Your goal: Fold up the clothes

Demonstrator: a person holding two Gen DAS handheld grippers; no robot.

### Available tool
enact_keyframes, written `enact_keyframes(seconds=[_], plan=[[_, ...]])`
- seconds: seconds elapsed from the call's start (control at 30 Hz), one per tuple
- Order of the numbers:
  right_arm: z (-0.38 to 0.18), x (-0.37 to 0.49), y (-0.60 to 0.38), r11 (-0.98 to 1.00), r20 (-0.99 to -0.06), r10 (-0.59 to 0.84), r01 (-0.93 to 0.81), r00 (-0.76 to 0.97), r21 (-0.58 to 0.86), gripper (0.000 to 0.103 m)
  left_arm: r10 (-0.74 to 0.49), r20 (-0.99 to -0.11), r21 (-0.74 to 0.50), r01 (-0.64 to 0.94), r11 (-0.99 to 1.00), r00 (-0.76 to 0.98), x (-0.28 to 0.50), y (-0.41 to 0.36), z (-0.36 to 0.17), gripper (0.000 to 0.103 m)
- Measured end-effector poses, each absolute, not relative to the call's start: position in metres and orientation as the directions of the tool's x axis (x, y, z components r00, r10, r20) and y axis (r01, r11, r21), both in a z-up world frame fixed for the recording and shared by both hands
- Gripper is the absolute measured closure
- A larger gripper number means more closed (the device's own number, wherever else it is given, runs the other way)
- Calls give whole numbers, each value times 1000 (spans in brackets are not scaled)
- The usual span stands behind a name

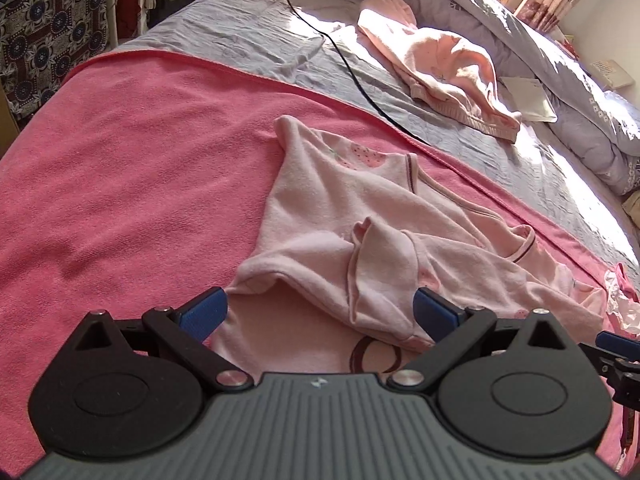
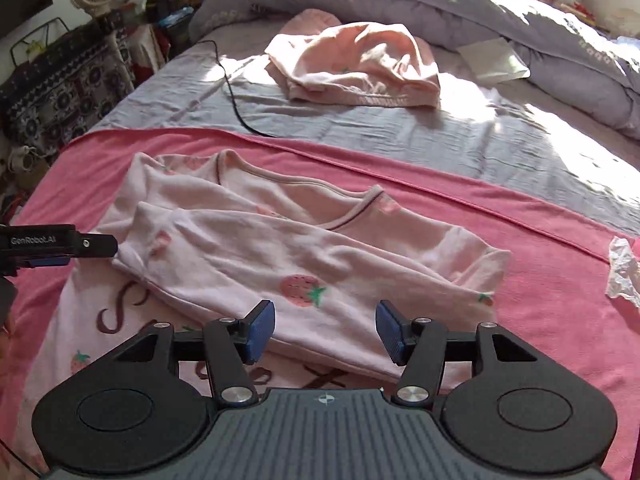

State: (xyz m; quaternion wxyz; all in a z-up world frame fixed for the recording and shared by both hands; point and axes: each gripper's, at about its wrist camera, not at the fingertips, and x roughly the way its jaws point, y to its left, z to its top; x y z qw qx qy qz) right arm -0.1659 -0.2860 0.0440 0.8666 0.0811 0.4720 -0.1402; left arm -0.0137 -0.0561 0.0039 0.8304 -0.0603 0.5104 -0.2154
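Left gripper (image 1: 320, 312): jaws wide, blue pads (image 1: 204, 314) clear of cloth, nothing between them but the shirt's hem below.

Pink strawberry shirt (image 2: 304, 248): partly folded, lying on the pink towel (image 2: 540, 300) spread over the grey bed sheet (image 2: 440, 136). In the right wrist view its long axis runs from 9 o'clock to 3 o'clock, neckline toward 12, hem toward 6. It lies directly ahead of both grippers, near edge beneath their fingertips.

Right gripper (image 2: 326, 330): jaws standing about half apart, empty, poised over the folded edge without pressing it.

Second pink garment (image 2: 356, 68): crumpled heap at 12 o'clock, well apart.

Crumpled white wrapper (image 2: 622, 272): at 3 o'clock, on the towel's edge.
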Motion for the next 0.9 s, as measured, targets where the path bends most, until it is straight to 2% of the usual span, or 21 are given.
enact_keyframes(seconds=[0.1,0.23,0.27,0.37,0.47,0.5,0.57,0.6,0.67,0.73,0.9], plan=[[37,-174,-308,916,-847,-202,402,493,15,45,-420,-828,-316,311,897,372,-8,-77,1,2],[32,-182,-319,893,-853,-225,450,471,13,43,-392,-798,-127,509,852,457,-23,-118,15,1],[31,-184,-320,891,-855,-227,453,467,11,43,-362,-805,-85,513,854,470,-25,-125,14,2],[30,-188,-320,891,-855,-229,454,466,8,42,-363,-795,-109,474,874,486,-21,-127,21,11],[30,-192,-321,890,-852,-239,456,466,-1,39,-444,-682,-136,496,858,581,-36,-119,48,10],[29,-193,-322,887,-854,-242,461,460,-3,39,-450,-652,-111,510,853,610,-43,-118,55,10],[27,-194,-326,881,-859,-244,472,451,-2,39,-436,-614,-16,542,840,658,-55,-122,67,0],[27,-195,-327,878,-860,-244,479,448,1,39,-419,-624,18,548,836,659,-57,-125,66,0],[25,-196,-330,872,-861,-245,489,446,5,39,-354,-729,23,538,843,586,-44,-134,47,1],[24,-196,-332,870,-862,-246,493,442,5,39,-348,-805,-68,507,859,481,-25,-135,23,3],[22,-197,-334,872,-869,-244,489,430,-2,37,-255,-907,-112,394,912,334,-1,-126,-17,4]])
